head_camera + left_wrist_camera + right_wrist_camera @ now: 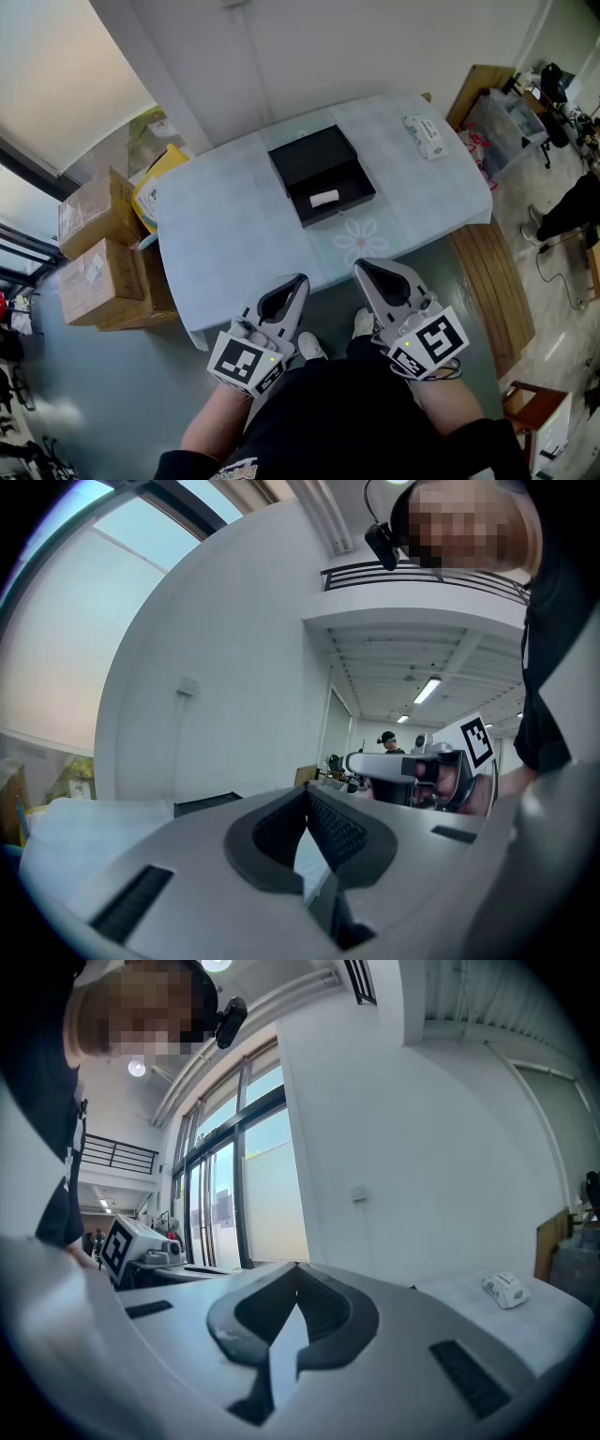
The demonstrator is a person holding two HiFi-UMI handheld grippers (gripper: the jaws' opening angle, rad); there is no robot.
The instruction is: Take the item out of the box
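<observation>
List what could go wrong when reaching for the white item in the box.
1. The left gripper and right gripper are both shut; unopened, either would likely shove the white item instead of gripping it.
2. The item lies low inside the black box, so a jaw might catch its wall and drag the box across the tablecloth.

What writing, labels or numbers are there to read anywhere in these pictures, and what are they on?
No text here is clear enough to quote.
White packet: dark print, too small to read.
Cardboard boxes: pale labels, too small to read.
Yellow package: print too blurred to read.
Marker cubes: black-and-white square patterns, no letters or numbers.
</observation>
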